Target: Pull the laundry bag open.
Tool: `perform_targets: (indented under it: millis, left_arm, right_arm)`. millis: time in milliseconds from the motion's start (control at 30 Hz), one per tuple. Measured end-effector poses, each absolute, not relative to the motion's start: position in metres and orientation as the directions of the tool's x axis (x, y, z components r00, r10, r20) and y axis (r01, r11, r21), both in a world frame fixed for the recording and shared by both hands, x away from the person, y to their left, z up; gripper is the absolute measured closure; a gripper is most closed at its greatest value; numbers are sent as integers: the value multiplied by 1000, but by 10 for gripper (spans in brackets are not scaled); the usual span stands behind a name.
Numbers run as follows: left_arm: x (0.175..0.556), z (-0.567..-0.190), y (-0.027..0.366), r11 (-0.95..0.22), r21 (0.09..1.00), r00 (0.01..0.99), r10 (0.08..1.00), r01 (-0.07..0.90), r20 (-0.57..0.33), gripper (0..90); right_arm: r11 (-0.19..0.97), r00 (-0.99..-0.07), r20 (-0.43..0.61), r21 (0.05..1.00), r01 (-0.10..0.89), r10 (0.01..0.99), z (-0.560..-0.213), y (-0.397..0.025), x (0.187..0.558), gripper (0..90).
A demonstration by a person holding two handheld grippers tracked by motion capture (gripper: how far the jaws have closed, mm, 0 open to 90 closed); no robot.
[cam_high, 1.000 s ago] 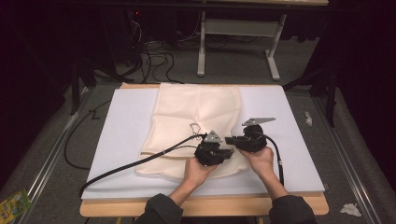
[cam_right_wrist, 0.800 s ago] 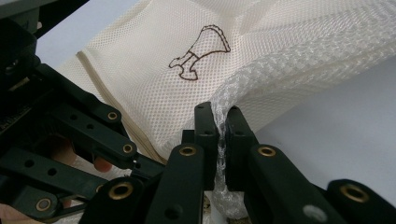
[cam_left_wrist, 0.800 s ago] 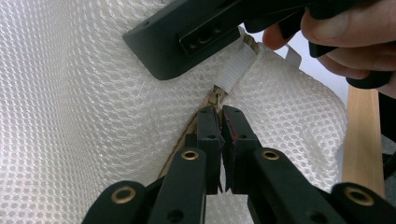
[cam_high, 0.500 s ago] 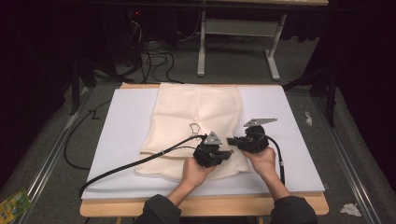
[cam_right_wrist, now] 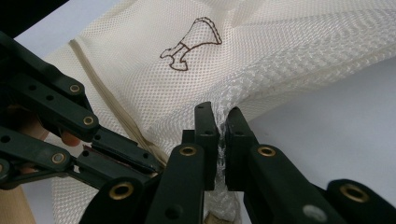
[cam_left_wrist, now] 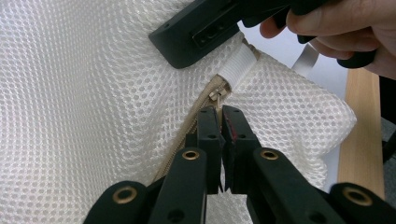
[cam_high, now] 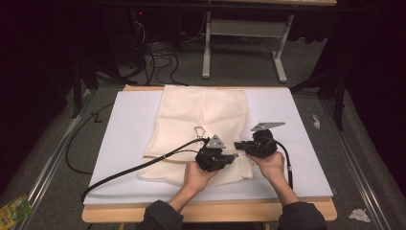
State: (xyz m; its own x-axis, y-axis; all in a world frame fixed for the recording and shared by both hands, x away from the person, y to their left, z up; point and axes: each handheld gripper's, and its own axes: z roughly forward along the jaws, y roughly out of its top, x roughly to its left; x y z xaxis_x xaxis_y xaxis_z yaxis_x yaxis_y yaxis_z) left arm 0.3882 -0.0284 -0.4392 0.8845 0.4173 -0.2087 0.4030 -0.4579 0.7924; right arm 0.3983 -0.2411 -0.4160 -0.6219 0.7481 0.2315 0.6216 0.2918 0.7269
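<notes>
Nearby, a white board (cam_high: 124,129) covers the wooden table (cam_high: 210,211), where the cream mesh bag (cam_high: 201,115) lies flat with a brown emblem (cam_right_wrist: 189,44), its zipper (cam_left_wrist: 187,135) pinched by the left gripper (cam_left_wrist: 221,116) and its corner fabric clamped by the right gripper (cam_right_wrist: 219,119).

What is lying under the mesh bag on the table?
Under the mesh bag lies a white board, which rests on the wooden table. The part of the board beneath the bag is covered, so anything there cannot be seen.
</notes>
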Motion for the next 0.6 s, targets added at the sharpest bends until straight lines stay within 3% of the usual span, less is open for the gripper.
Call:
perform_targets:
  millis: [600]
  left_arm:
    - [390, -436, -20, -458, 789, 878, 431, 410, -206, 873]
  right_arm:
    - [294, -626, 222, 735, 612, 748, -415, -245, 398, 882]
